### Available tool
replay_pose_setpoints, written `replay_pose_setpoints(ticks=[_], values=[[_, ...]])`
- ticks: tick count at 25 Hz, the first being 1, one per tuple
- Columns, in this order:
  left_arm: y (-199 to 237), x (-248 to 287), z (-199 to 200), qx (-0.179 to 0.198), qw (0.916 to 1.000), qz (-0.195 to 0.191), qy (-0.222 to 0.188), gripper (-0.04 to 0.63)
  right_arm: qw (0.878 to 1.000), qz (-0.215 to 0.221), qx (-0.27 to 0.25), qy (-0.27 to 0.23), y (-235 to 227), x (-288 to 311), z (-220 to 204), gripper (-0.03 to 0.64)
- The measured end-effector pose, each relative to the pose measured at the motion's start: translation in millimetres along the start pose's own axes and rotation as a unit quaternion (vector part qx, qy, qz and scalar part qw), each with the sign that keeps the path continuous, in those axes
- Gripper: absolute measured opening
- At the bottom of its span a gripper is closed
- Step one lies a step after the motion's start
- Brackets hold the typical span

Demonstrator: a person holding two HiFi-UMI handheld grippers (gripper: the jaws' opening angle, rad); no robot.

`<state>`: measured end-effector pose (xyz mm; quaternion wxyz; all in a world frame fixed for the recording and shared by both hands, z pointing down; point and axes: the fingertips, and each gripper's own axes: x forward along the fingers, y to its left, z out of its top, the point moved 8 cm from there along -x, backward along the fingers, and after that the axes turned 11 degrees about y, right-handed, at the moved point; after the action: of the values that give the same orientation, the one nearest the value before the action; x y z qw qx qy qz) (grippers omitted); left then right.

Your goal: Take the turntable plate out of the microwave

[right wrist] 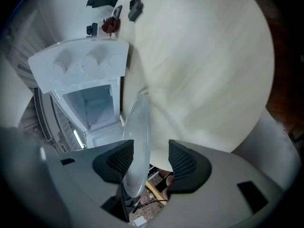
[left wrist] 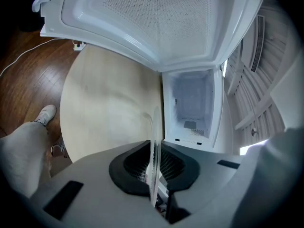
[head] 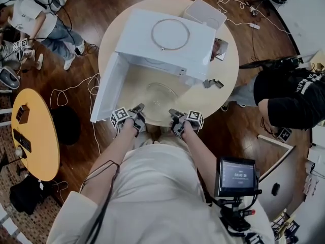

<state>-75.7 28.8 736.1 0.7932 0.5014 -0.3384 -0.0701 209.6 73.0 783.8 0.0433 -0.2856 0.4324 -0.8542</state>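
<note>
The clear glass turntable plate (head: 159, 93) hangs just in front of the open white microwave (head: 167, 44), over the near part of the round table (head: 229, 70). My left gripper (head: 137, 109) is shut on the plate's left rim. In the left gripper view the plate (left wrist: 155, 137) stands edge-on between the pressed pads of that gripper (left wrist: 154, 167). My right gripper (head: 175, 114) is at the plate's right rim. In the right gripper view the plate (right wrist: 137, 137) lies beside the left pad of that gripper (right wrist: 151, 158), with a gap to the right pad, so it is open.
The microwave door (head: 104, 93) swings out to the left. A wire ring (head: 170, 33) lies on the microwave's top and a white box (head: 204, 13) sits behind it. A person in black (head: 289, 95) sits at the right, and a yellow side table (head: 33, 133) stands at the left.
</note>
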Motion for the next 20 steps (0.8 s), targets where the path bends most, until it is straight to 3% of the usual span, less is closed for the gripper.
replay_pose_setpoints(ticks=[7,12,16,20], values=[[4.6,1.1,0.5,0.009,0.9999,-0.004,-0.005,0.032,0.993,-0.03,0.062,-0.096,-7.8,-24.4,-23.5,0.229],[6.5,4.8,-5.2,0.013,0.9999,-0.001,-0.005,0.032,0.991,-0.05,0.054,-0.111,-9.9,-31.7,-35.4,0.227],[9.0,6.4,-3.9,0.015,0.9999,0.001,-0.006,0.032,0.989,-0.069,0.043,-0.127,-11.2,-30.2,-33.6,0.153],[8.1,5.7,-4.8,0.014,0.9999,0.002,-0.007,0.032,0.99,-0.066,0.041,-0.121,-5.2,-26.4,-36.3,0.143]])
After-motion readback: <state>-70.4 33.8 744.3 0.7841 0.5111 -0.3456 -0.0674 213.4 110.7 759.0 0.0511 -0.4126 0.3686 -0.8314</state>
